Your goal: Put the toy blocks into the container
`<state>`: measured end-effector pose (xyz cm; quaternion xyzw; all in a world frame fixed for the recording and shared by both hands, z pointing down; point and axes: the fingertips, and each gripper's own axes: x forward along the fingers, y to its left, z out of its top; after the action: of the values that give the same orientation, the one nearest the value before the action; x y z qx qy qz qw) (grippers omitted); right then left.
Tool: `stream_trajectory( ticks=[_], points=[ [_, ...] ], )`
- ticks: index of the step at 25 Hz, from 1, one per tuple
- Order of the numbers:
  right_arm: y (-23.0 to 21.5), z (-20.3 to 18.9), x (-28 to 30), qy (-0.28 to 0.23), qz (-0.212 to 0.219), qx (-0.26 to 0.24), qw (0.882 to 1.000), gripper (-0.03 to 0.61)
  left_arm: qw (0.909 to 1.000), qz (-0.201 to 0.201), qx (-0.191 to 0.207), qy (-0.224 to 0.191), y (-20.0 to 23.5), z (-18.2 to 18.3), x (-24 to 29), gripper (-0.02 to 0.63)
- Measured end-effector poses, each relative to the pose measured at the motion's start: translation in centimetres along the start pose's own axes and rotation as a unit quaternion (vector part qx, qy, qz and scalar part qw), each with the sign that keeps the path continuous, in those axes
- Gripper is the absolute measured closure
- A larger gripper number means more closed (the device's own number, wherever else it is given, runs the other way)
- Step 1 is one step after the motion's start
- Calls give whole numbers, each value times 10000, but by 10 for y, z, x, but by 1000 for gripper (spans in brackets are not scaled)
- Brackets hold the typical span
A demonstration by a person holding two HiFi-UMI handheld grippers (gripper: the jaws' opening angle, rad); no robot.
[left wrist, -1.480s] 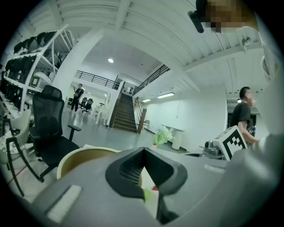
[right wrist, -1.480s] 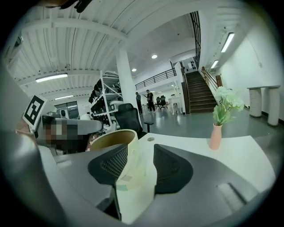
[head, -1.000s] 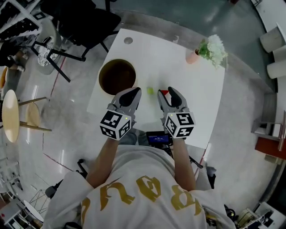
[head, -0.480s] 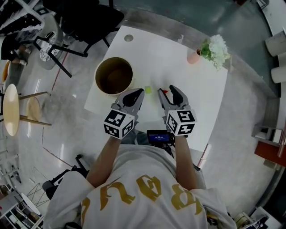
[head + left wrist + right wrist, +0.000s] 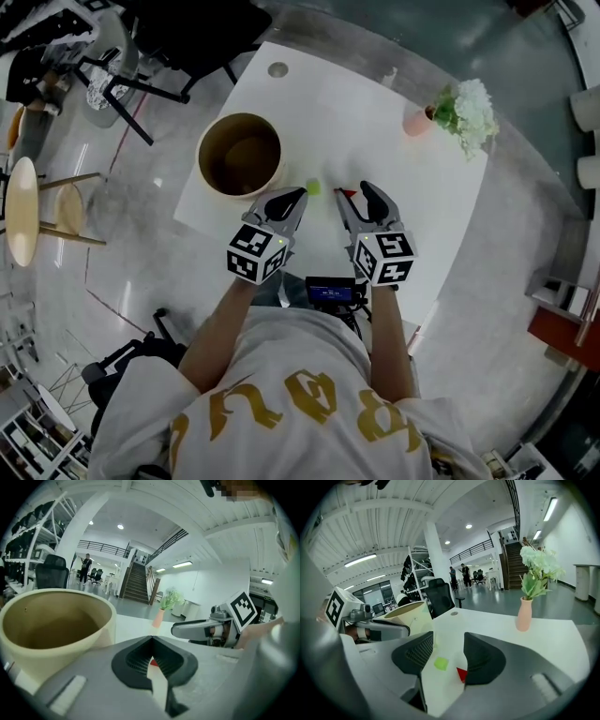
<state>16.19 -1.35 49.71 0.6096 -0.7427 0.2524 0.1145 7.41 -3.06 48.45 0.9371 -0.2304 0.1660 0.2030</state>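
Container (image 5: 107, 620) left of your left claw (image 5: 300, 192), brown inside showing | one green block (image 5: 313, 187), one red block (image 5: 348, 193), ahead of right claw (image 5: 356, 190) | left together; right just opening, nothing between.

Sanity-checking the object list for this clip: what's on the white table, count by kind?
Toy blocks: 2 (small green block, small red block)
Round beige container: 1
Pink vase with white flowers: 1
Total: 4
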Motion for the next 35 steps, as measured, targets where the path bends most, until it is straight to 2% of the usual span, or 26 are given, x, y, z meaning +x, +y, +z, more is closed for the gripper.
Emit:
stream_trajectory(
  ticks=[13,22,35],
  points=[
    [-20,-52,26,855,123,-233,9960,324,9990,101,-206,372,10,-36,24,612],
    [-33,-75,42,1201,92,-312,9922,320,9977,144,-250,606,16,-54,37,612],
    [-38,-108,57,1765,-151,-496,9829,302,9960,197,-368,794,24,-71,47,612]
  ],
)
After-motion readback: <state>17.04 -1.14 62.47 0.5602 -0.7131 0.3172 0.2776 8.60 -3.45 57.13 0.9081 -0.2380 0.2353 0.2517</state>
